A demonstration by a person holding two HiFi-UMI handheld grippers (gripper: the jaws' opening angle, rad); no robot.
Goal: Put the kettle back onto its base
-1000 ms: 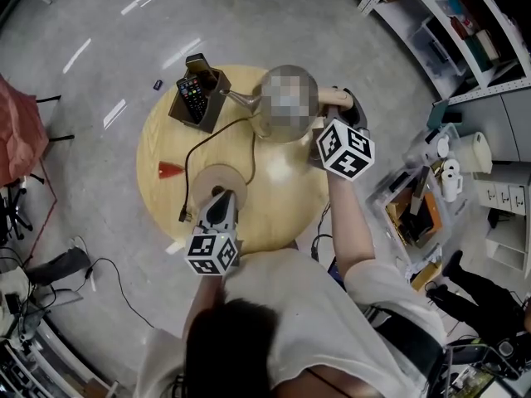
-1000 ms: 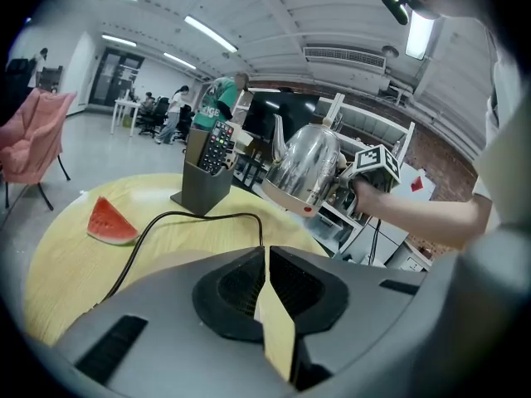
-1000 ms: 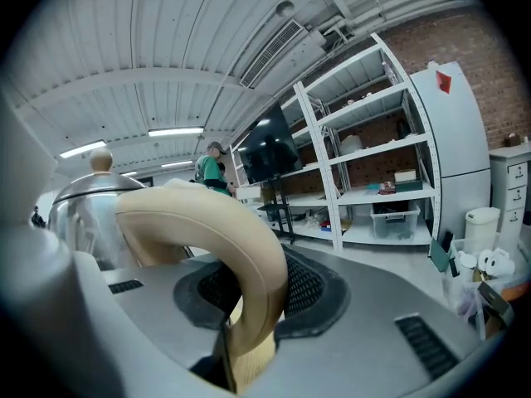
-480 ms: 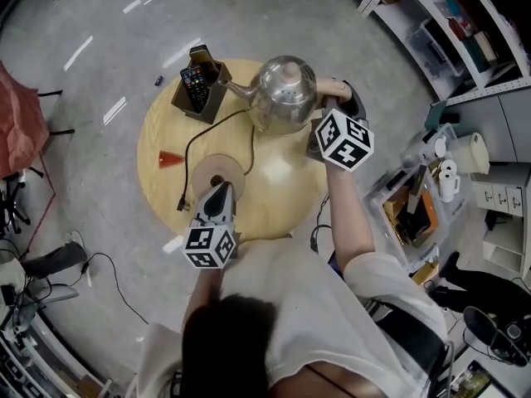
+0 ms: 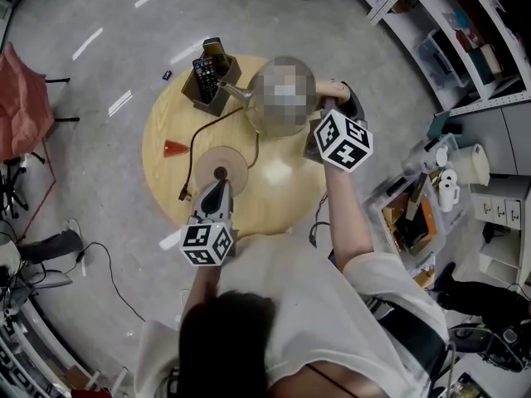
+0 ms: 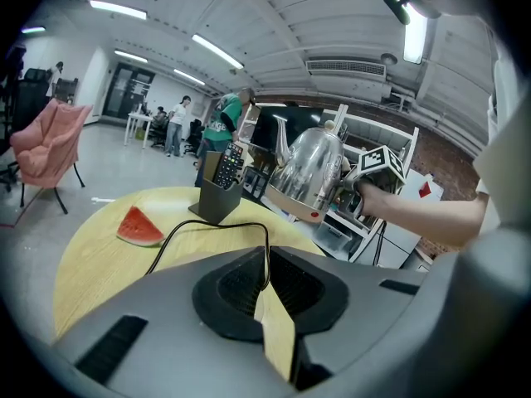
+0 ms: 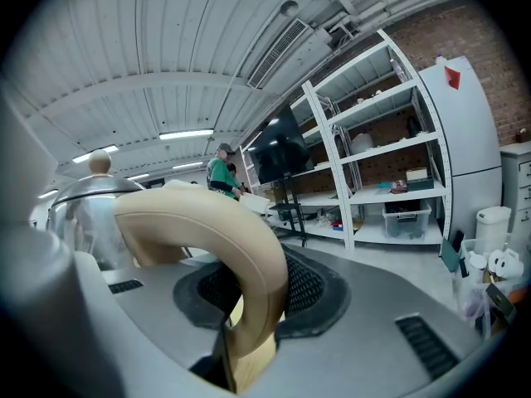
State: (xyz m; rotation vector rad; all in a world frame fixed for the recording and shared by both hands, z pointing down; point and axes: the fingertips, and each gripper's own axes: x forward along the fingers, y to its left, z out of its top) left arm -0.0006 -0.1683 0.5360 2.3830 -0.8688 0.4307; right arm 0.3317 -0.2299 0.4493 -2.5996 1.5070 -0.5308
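Round wooden worktop (image 5: 166, 168) on a grey floor (image 5: 99, 73). The kettle (image 6: 311, 172) is upright, spout (image 5: 238, 96) pointing left. The right tool (image 7: 249, 338) squeezes its handle (image 7: 207, 239); the left tool (image 6: 265, 301) has its jaws together.

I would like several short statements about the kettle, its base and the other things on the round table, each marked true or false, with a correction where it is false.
1. The kettle sits on its base. False: it is apart from the base, which is bare on the table.
2. The right gripper is closed on the kettle's handle. True.
3. A watermelon slice lies on the table. True.
4. The holder with remote controls stands on the floor. False: it stands on the table, near the kettle's spout.
5. The left gripper grips the watermelon slice. False: the slice lies alone, and this gripper is at the base.
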